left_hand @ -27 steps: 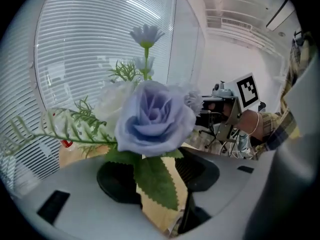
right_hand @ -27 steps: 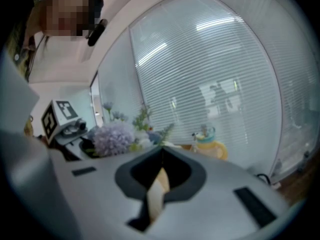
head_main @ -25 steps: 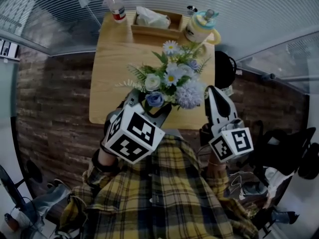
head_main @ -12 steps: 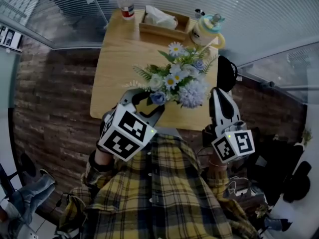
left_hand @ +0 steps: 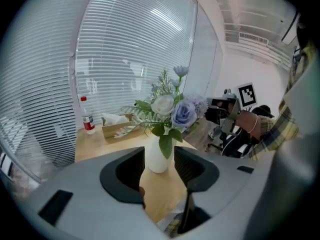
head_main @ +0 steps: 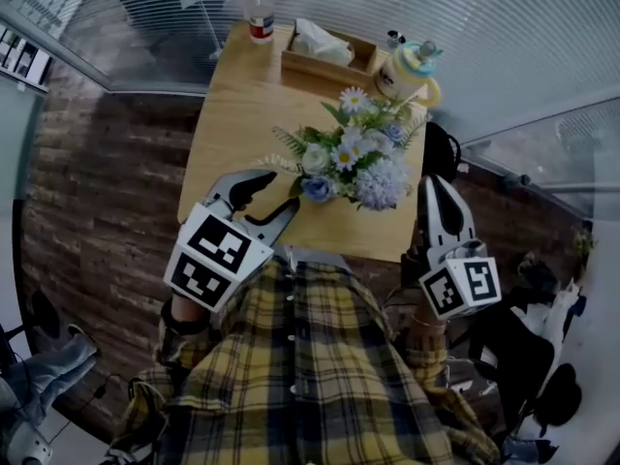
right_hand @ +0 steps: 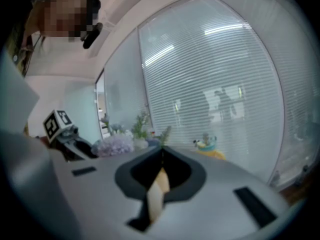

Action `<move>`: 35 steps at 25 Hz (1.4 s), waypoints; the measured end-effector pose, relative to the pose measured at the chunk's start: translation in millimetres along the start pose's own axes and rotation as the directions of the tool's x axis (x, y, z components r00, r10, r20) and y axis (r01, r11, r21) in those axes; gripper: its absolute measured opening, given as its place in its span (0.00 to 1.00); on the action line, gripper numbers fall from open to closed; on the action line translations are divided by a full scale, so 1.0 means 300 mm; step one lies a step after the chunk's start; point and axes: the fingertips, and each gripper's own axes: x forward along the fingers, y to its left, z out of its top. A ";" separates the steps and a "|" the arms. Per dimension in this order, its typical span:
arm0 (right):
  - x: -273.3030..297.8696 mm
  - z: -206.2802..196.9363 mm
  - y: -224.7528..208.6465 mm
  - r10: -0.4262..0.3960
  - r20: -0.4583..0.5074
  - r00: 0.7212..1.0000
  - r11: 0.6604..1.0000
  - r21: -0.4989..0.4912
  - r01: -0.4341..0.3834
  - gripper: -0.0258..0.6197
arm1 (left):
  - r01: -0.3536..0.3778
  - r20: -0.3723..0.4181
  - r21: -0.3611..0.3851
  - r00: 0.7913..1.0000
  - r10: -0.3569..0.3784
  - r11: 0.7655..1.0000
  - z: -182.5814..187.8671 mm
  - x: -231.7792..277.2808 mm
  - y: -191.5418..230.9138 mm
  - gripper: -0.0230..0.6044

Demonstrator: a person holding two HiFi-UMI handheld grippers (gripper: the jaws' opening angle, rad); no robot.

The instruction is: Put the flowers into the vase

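Flowers (head_main: 354,153) fill vase (left_hand: 157,159); left hand-held gripper (head_main: 268,197) hovers agape facing it, right hand-held gripper (head_main: 433,187) pinched together.

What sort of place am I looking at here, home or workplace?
Probably an office meeting corner: slatted blinds all round, and a small wooden table holding a tissue box and a vase of flowers.

We see the flowers (head_main: 354,148) standing in the vase (left_hand: 158,156), a small white one with a narrow neck, upright on the wooden table (head_main: 228,95) near its front edge. In the bunch we make out white daisies (head_main: 354,98), a white rose (left_hand: 163,104), a blue rose (left_hand: 184,114) and a lilac hydrangea head (head_main: 378,180) among ferny green leaves. One leaf droops over the vase's neck.
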 end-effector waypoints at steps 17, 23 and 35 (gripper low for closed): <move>0.021 0.169 0.118 0.092 0.079 0.993 0.993 -0.085 -0.085 0.06 | -0.120 0.392 -0.129 0.906 0.161 0.984 0.298 -0.231 0.117 0.05; 0.043 0.216 0.162 0.114 0.093 0.989 0.988 -0.117 -0.103 0.06 | -0.092 0.518 -0.110 0.844 0.136 0.990 0.445 -0.222 0.076 0.05; 0.082 0.250 0.209 0.133 0.100 0.986 0.982 -0.145 -0.118 0.06 | -0.064 0.548 -0.033 0.834 0.071 0.997 0.543 -0.152 0.015 0.05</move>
